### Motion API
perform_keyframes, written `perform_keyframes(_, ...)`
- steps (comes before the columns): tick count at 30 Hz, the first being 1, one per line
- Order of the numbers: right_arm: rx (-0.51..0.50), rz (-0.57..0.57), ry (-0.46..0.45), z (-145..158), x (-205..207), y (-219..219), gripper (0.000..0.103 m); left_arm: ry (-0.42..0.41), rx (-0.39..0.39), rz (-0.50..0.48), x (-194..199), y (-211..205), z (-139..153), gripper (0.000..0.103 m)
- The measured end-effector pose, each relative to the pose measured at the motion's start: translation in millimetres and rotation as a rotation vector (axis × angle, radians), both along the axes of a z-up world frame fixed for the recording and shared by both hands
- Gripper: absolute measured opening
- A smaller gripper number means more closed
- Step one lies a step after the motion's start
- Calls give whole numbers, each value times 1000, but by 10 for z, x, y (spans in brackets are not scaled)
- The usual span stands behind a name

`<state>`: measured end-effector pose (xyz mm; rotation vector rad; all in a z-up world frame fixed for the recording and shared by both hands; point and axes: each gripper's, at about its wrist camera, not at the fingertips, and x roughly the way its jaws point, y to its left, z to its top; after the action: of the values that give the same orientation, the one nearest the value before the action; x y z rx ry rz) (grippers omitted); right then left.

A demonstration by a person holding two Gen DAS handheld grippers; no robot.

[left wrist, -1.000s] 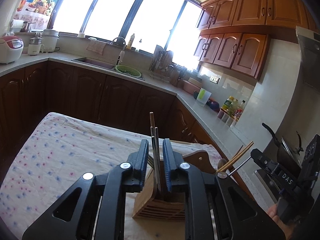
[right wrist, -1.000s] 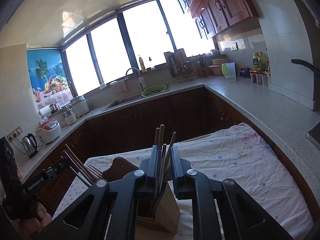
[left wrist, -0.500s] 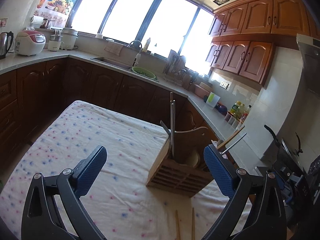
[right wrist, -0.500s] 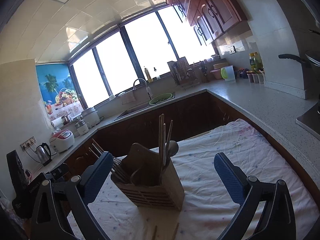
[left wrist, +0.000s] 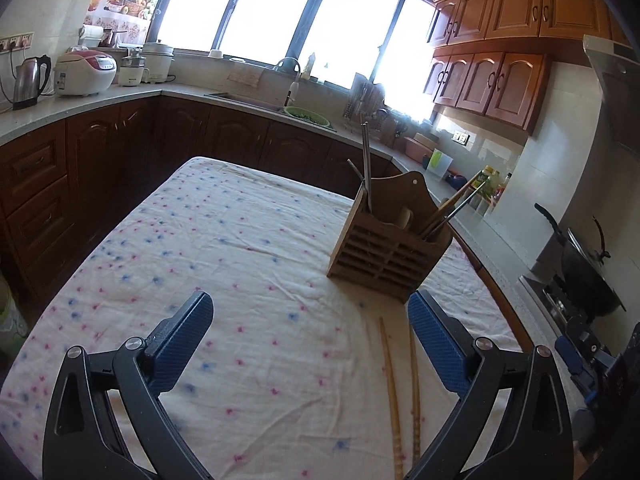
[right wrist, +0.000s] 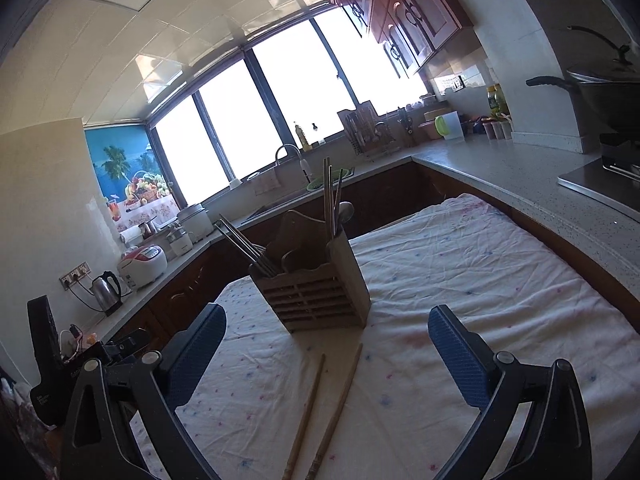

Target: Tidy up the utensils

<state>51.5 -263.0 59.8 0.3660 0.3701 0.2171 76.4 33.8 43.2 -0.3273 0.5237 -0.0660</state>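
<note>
Now both spread wide, holding nothing: left gripper (left wrist: 310, 338), right gripper (right wrist: 326, 346); wooden chopsticks (right wrist: 326, 412) bottom centre, below utensil holder (right wrist: 316, 284).

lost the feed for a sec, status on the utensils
Left claw open, right claw open. Two chopsticks loose on cloth before holder. Nothing blocking.

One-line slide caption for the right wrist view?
Open right gripper faces a wooden utensil holder, with two wooden chopsticks lying loose on the floral tablecloth.
</note>
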Motion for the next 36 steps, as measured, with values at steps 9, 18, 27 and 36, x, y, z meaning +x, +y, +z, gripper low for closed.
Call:
perform_keyframes(9,-53,-4,-7,-152,-319,97,102,32,41,6,-296,30,-169,100)
perform_keyframes(18,-161,-43,-229,331,-849,263,103,-124,150,25,-761,-70,183,103)
perform_keyframes(27,-342,-63,-321,49,-1212,570,103,-196,219,74,-1102,-201,-48,103)
perform_keyframes(36,-362,-63,-196,-324,-1141,500,103,-160,286,91,-1186,-274,-401,103)
